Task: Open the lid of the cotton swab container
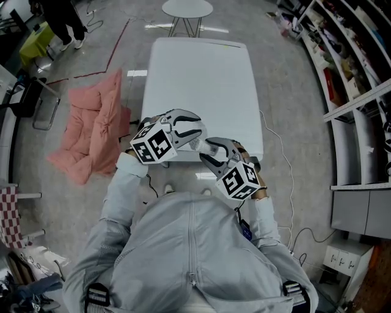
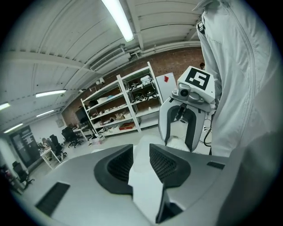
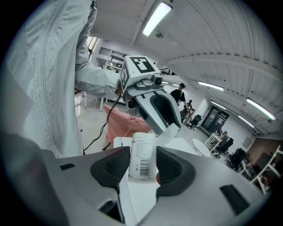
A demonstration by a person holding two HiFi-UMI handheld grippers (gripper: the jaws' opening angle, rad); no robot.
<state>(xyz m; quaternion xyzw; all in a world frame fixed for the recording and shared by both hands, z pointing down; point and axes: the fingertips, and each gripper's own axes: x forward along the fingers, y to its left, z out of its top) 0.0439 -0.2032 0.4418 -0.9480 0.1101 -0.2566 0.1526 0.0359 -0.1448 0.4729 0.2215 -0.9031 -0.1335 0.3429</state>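
Note:
The cotton swab container (image 3: 142, 155), a clear pack with a barcode label, stands between the pads of my right gripper (image 3: 143, 167), which is shut on it. In the head view the container (image 1: 198, 145) hangs over the table's near edge between both grippers. My left gripper (image 1: 195, 136) meets my right gripper (image 1: 206, 153) from the left. Its jaws stand apart with the white lid flap (image 2: 142, 154) in the gap of the left gripper (image 2: 141, 161). In the right gripper view the lid (image 3: 166, 137) sticks out from the container's top at the left gripper's tips (image 3: 170, 130).
A white table (image 1: 201, 73) stretches away in front of me. A pink cushion (image 1: 91, 131) lies on the floor to its left. A round stool (image 1: 187, 9) stands beyond the far end. Shelving (image 1: 354, 73) lines the right side, and a cable (image 1: 284, 165) runs along the floor.

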